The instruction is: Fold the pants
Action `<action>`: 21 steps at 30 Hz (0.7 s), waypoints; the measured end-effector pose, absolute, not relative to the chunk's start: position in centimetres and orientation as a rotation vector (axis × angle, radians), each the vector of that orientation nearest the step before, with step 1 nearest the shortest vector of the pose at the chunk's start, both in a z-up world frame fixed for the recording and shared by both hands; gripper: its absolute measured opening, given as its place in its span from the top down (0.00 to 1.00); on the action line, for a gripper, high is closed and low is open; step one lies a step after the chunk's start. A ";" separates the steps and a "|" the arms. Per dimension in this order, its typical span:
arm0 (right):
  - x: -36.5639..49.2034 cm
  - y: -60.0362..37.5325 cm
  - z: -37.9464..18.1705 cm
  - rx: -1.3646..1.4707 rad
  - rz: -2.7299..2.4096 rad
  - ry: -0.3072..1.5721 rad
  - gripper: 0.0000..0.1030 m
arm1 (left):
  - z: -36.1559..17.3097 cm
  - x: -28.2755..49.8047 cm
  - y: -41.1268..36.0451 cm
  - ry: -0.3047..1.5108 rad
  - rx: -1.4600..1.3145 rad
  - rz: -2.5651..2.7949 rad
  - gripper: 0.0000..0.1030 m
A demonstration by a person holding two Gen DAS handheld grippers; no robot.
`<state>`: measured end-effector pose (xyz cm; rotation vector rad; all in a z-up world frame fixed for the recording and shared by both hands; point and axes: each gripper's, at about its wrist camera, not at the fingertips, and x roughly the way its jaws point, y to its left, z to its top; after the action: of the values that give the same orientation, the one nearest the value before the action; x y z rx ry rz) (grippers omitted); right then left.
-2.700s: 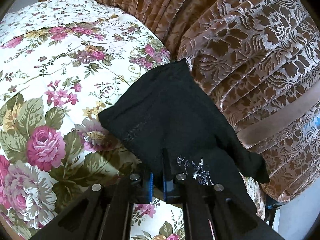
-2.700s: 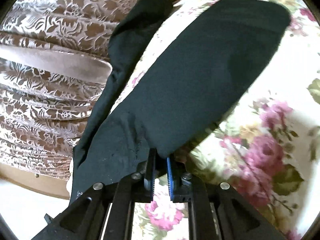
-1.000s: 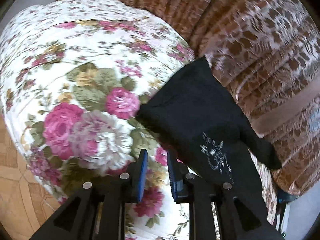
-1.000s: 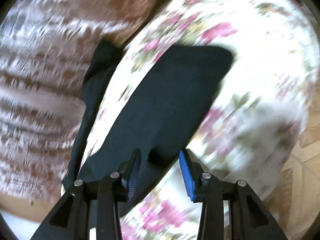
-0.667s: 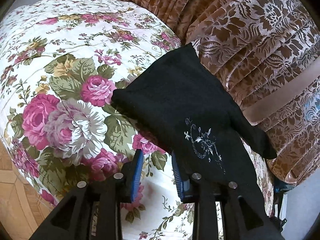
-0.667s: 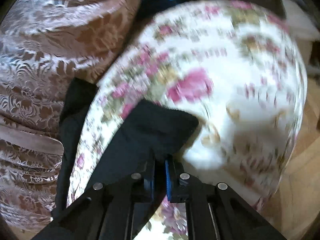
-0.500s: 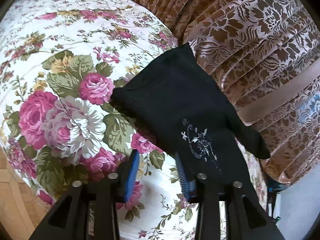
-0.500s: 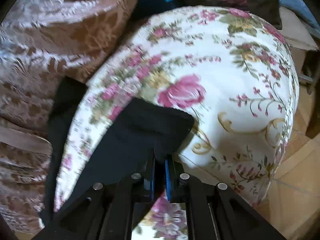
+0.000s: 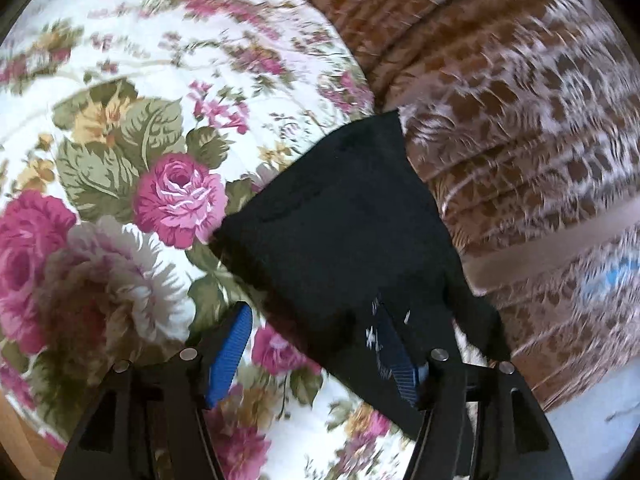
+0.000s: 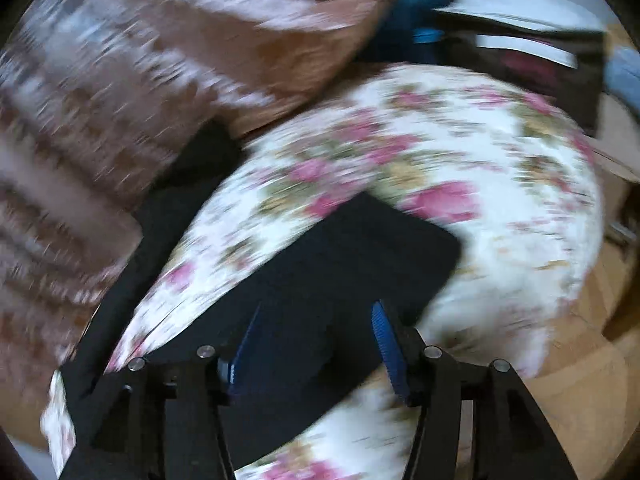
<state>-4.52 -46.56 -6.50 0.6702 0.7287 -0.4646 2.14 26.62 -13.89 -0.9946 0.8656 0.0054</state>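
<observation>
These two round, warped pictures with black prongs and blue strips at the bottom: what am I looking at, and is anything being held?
No robot arm here: a person holds a hand tool in each hand, each ending in a two-fingered claw with blue grip strips. A wide-angle camera sits on each tool and looks along its fingers, hence the round, bent view.

One picture comes from the left claw, the other from the right claw. Both are blurred.

Both show the same scene: black pants lying on a flowered cloth with pink roses. Beside it hangs a brown patterned curtain, and part of the pants drapes toward it.

Nothing is held right now. Both claws stand open, their fingers spread over the near edge of the pants, so the fabric simply rests on the cloth.
</observation>
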 end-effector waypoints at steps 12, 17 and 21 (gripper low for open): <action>6.4 -26.5 -10.8 0.543 0.186 0.947 0.45 | -11.0 2.4 26.6 0.764 -0.876 0.007 0.95; 7.5 -20.3 -13.5 0.478 0.338 1.050 0.45 | -8.8 0.0 26.4 0.703 -0.890 -0.023 0.95; 6.8 -18.3 -14.5 0.467 0.394 1.074 0.45 | -8.2 -1.0 26.3 0.697 -0.892 -0.014 0.95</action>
<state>6.78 -18.27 -14.46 0.4671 1.0744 0.3941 -1.03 26.30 -8.24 -0.8921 0.6971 -0.0137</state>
